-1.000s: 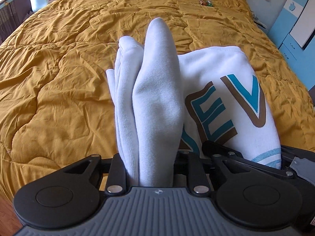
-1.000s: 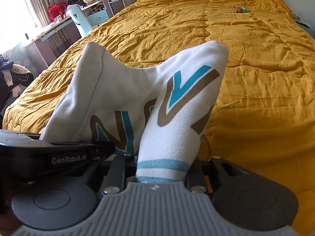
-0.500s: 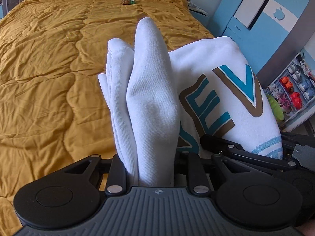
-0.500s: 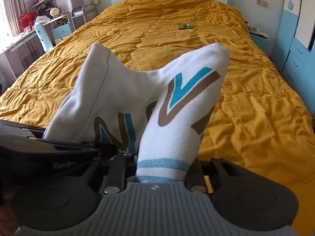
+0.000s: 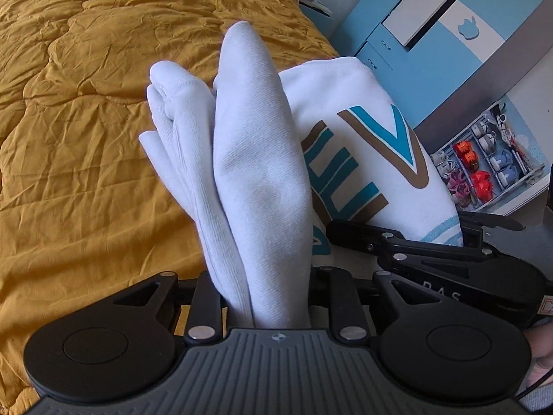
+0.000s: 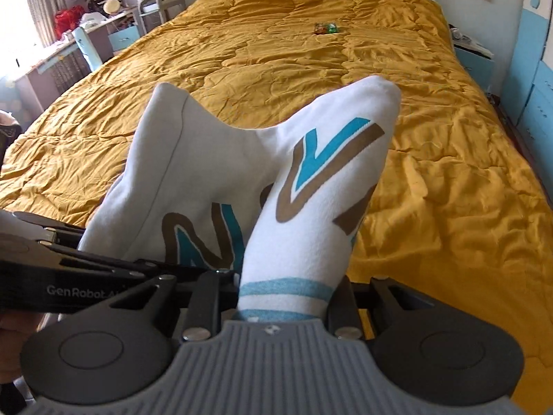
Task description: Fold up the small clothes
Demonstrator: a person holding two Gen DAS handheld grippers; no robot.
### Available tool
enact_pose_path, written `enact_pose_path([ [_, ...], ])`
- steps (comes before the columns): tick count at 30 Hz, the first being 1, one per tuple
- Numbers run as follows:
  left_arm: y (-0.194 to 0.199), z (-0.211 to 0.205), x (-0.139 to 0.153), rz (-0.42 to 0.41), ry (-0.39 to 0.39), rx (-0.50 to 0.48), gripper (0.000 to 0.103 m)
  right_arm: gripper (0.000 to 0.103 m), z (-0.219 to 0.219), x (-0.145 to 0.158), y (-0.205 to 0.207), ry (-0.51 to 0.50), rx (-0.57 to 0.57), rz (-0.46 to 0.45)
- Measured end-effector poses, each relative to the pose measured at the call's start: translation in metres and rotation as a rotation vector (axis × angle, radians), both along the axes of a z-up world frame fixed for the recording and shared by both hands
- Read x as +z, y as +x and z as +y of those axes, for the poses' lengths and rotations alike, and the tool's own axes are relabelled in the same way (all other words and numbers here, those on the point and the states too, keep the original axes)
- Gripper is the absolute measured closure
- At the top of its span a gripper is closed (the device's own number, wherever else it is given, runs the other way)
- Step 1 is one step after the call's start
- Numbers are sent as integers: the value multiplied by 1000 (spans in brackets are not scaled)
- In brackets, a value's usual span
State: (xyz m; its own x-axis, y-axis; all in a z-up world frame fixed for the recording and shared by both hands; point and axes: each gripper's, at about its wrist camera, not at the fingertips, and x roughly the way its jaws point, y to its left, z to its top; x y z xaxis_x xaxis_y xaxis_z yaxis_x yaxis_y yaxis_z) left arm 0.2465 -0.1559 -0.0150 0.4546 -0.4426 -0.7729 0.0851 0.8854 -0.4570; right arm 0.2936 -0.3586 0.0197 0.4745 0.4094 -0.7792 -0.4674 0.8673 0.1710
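A white sock with teal and brown lettering (image 5: 363,159) is held up in the air between both grippers, above the mustard quilt. My left gripper (image 5: 273,297) is shut on its plain white toe end, which stands up in folds before the camera. My right gripper (image 6: 283,297) is shut on the cuff end with teal stripes (image 6: 287,290). The fingertips of both are hidden by the cloth. In the left wrist view the right gripper (image 5: 432,256) sits close at the right; in the right wrist view the left gripper (image 6: 69,276) sits close at the left.
The bed with the mustard quilt (image 6: 311,69) spreads ahead and below. A small colourful wrapper (image 6: 326,28) lies far up the bed. A blue and white wardrobe (image 5: 432,17) and a tray of toys (image 5: 484,159) stand to the right. A desk and shelves (image 6: 79,34) stand at the left.
Both grippers have swung to the right with the sock held between them. The wardrobe and toy tray have come into the left wrist view. The grip on the sock is unchanged.
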Motion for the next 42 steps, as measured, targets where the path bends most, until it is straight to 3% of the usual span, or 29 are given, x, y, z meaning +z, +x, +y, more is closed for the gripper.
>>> enact_pose_path([
  [4,13,37,-55,189,-171,23,76,81,-29,-58,16,216,-84,178],
  [6,15,57,-77,220,-305,21,75,72,-51,-85,14,325,-162,239],
  [9,17,85,-108,275,-520,15,72,71,-95,-115,9,567,-272,330],
  [13,17,101,-126,274,-632,-28,68,71,-111,-129,1,670,-328,361],
  [18,10,114,-120,185,-596,-63,66,66,-115,-124,-6,661,-365,389],
  [20,3,116,-104,131,-516,-87,63,56,-124,-116,-14,638,-389,389],
  [22,-5,117,-91,95,-464,-111,61,23,-138,-99,-26,619,-434,370],
  [23,-8,118,-87,89,-459,-129,54,20,-141,-93,-35,638,-440,359],
  [26,-19,113,-86,135,-532,-242,36,20,-142,-81,-69,640,-399,420],
  [28,-29,110,-88,134,-553,-271,31,20,-136,-82,-89,633,-375,454],
  [31,-36,101,-88,109,-497,-284,31,20,-129,-93,-111,647,-387,495],
  [33,-37,96,-88,127,-478,-292,46,28,-128,-95,-124,647,-426,464],
  [34,-39,93,-85,120,-447,-300,61,44,-129,-95,-128,639,-457,456],
  [35,-41,91,-82,115,-424,-315,72,53,-132,-96,-131,629,-491,458],
  [37,-44,91,-77,113,-401,-325,79,70,-139,-96,-134,651,-527,461],
  [40,-43,90,-71,129,-385,-303,82,75,-140,-90,-144,656,-569,432],
  [42,-44,83,-67,94,-327,-315,82,76,-138,-86,-150,631,-597,410],
])
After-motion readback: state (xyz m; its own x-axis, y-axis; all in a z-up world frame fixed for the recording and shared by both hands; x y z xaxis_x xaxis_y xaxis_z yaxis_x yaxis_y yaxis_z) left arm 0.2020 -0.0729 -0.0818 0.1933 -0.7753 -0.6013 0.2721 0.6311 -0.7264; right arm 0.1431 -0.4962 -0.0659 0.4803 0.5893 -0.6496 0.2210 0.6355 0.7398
